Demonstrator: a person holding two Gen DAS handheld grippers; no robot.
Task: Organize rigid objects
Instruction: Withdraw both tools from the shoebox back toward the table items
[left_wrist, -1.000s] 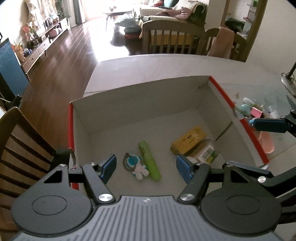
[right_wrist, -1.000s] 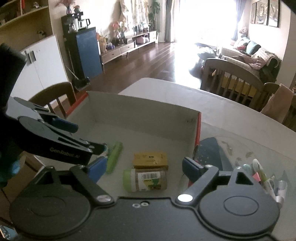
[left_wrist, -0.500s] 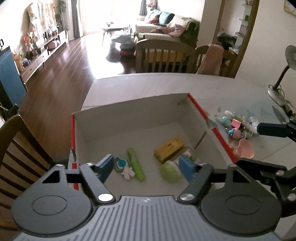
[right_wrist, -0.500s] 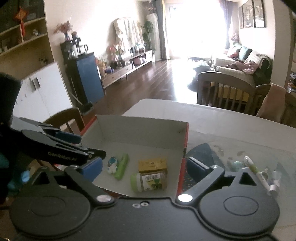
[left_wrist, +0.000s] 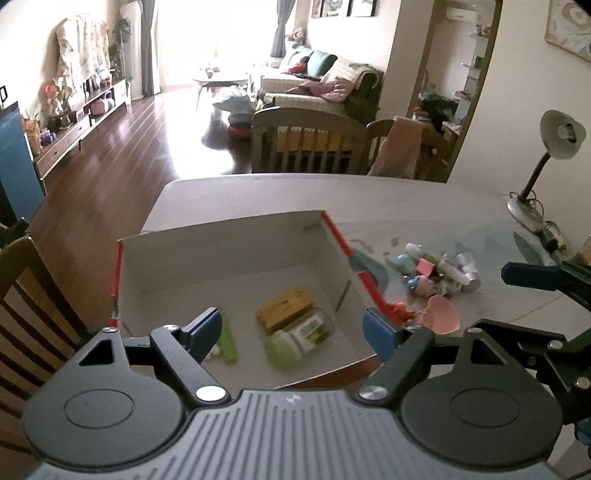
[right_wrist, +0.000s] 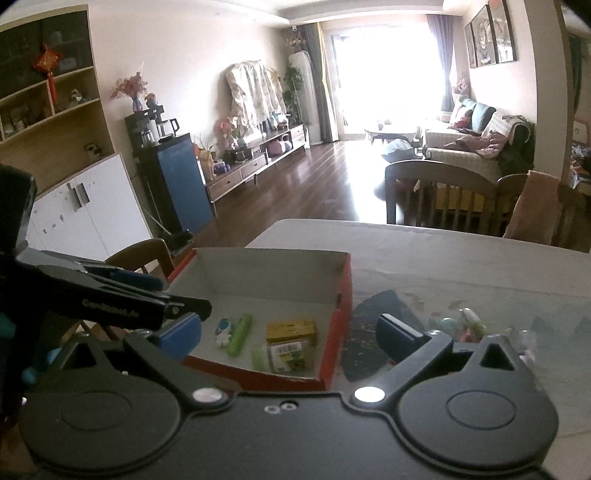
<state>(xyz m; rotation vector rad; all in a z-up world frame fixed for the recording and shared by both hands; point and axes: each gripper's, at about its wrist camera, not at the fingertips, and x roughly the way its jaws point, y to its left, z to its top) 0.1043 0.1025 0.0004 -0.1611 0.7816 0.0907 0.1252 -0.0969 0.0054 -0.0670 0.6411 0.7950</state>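
Note:
A red-sided cardboard box (left_wrist: 229, 236) (right_wrist: 341, 291) lies on the table. In it are a yellow carton (left_wrist: 285, 305) (right_wrist: 291, 329), a green-lidded jar (left_wrist: 299, 338) (right_wrist: 282, 356), a green marker (left_wrist: 228, 341) (right_wrist: 240, 334) and a small astronaut figure (right_wrist: 223, 330). A pile of small items (left_wrist: 437, 271) (right_wrist: 465, 323) and a pink scoop (left_wrist: 443, 319) lie right of the box. My left gripper (left_wrist: 293, 332) is open and empty above the box's near edge. My right gripper (right_wrist: 288, 334) is open and empty, near the box's near right corner.
A dark mat (right_wrist: 369, 332) lies between box and pile. A desk lamp (left_wrist: 543, 166) stands at the table's far right. Wooden chairs stand beyond the table (left_wrist: 306, 142) and at its left (left_wrist: 26, 295). The table's far edge (left_wrist: 295, 179) borders wooden floor.
Both grippers have pulled up and back from the box, so the box and its contents look smaller and lower. Both stay open and empty. The box's contents have not moved.

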